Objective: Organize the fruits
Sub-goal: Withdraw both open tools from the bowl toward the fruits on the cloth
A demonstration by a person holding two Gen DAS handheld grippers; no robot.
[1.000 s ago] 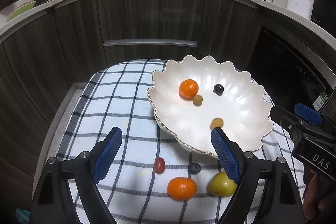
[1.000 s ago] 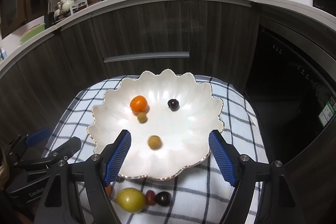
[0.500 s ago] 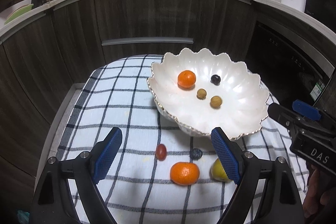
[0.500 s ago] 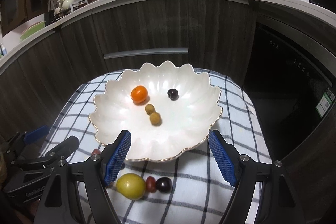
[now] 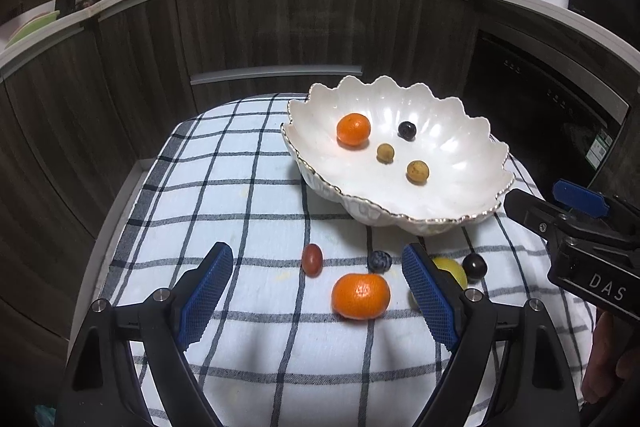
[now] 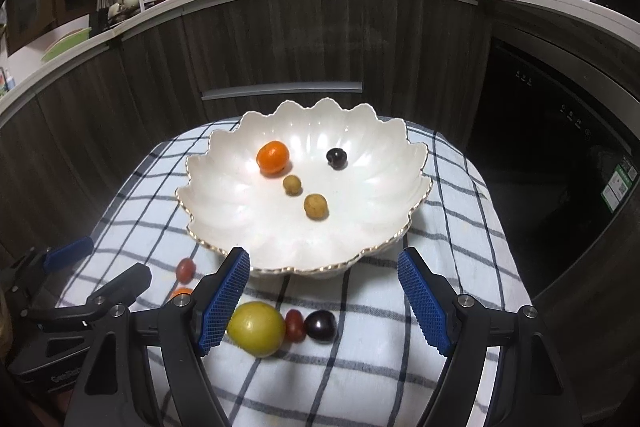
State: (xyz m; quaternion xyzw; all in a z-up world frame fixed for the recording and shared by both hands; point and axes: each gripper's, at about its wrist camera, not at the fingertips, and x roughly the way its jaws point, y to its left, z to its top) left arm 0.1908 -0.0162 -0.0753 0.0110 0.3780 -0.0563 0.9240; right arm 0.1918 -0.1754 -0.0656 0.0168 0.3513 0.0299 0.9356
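In the left wrist view the left gripper (image 5: 316,291) fills the bottom of the frame, its blue pads spread wide with nothing between them but checked cloth (image 5: 224,187). Just past the pads, low and right of centre, lie the loose fruits: a mandarin (image 5: 361,295), a small red tomato (image 5: 312,259) to its upper left, a blueberry (image 5: 379,261) above it, a yellow-green fruit (image 5: 454,269) half hidden behind the right pad, and a dark grape (image 5: 474,266) beside that.

In the right wrist view the right gripper (image 6: 322,301) is likewise released and empty. The yellow-green fruit, a second red tomato (image 6: 295,325) and the dark grape sit touching in a row at lower centre, between its pads.

The mandarin looks light and firm with a slightly giving peel; a grip across its widest middle should hold. The tomatoes, grape and blueberry are smooth, round and soft, so they are likely to roll or burst under a hard squeeze. They want a gentle pinch at mid-height.

Further back, at centre, the scalloped white bowl (image 6: 208,227) with a gilt rim holds another mandarin (image 6: 273,157), two tan round fruits (image 6: 292,184) (image 6: 315,206) and a dark one (image 6: 336,159). It looks like brittle china.

"DAS" reads on the right gripper's body at the left view's right edge. Labels on the bottles on the far counter are too small to read.
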